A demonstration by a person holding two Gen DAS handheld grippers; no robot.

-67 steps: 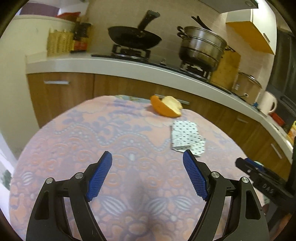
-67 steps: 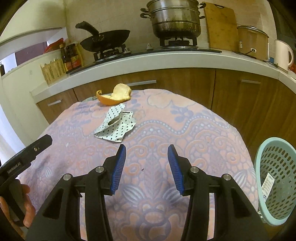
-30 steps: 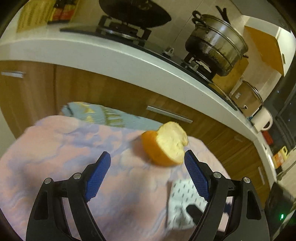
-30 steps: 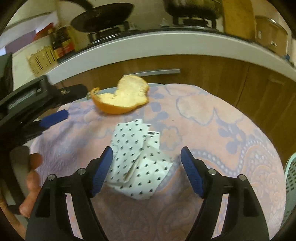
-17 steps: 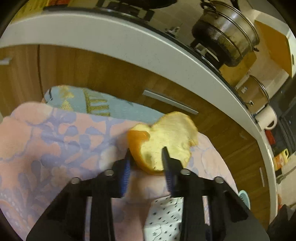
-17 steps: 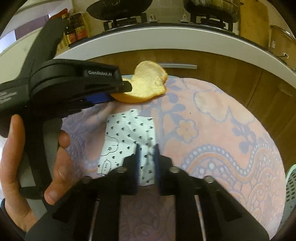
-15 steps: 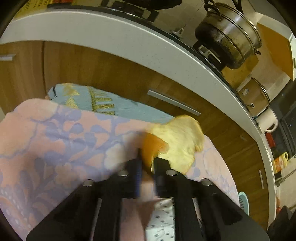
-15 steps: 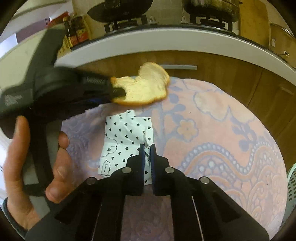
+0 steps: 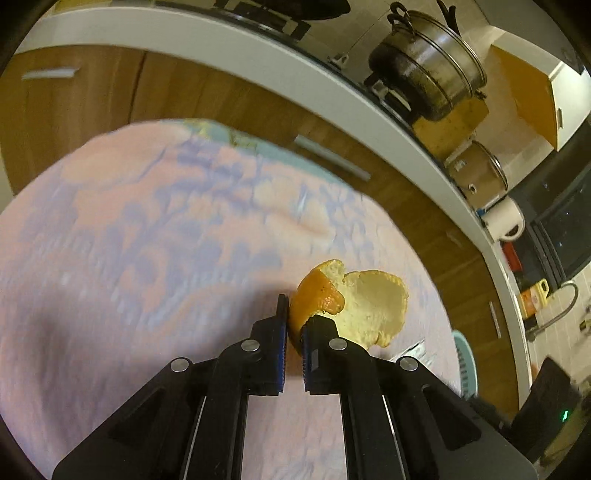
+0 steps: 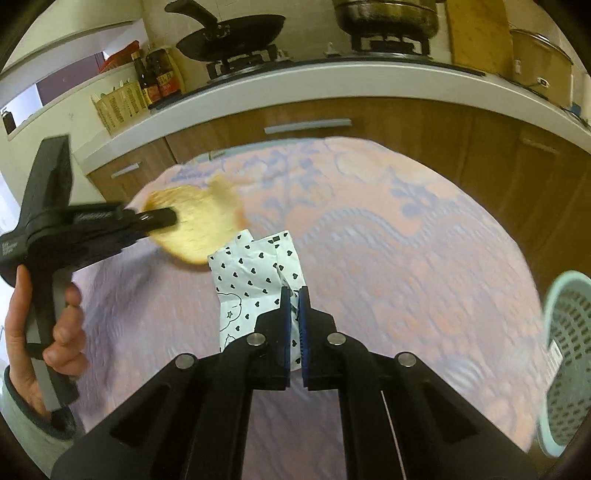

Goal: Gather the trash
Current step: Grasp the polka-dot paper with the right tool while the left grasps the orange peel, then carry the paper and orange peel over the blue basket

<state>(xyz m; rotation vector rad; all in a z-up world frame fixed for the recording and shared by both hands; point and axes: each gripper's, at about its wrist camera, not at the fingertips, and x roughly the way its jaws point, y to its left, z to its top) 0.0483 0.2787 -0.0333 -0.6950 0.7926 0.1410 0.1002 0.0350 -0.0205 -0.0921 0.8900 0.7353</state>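
Orange rind shows only at the near edge of the peel (image 9: 354,310), where the left gripper (image 9: 293,325) is clamped on it; the pale pith side faces the camera. In the right wrist view the same peel (image 10: 195,225) is smeared by motion, so its outline is soft, and whether it hangs clear of the cloth (image 10: 388,236) cannot be told. The blue pads (image 9: 281,350) sit almost together with just the rind's thickness between them.

The right gripper (image 10: 294,306) is pinched on the wrapper (image 10: 255,280), white with small black hearts. The fingers cover the wrapper's lower right part, and its lower edge runs out of sight behind the gripper body. Peel and wrapper overlap in that view, the peel just up and left.

A hand (image 10: 51,332) grips the left tool's handle at the left edge, its sleeve cut off by the frame. The pale green basket (image 10: 565,358) stands to the right of the cloth, half lost past the picture's rim. Behind runs the counter (image 10: 332,85) with a pan (image 10: 236,33) and a pot (image 9: 428,77) on the stove, both distorted near the lens edge.
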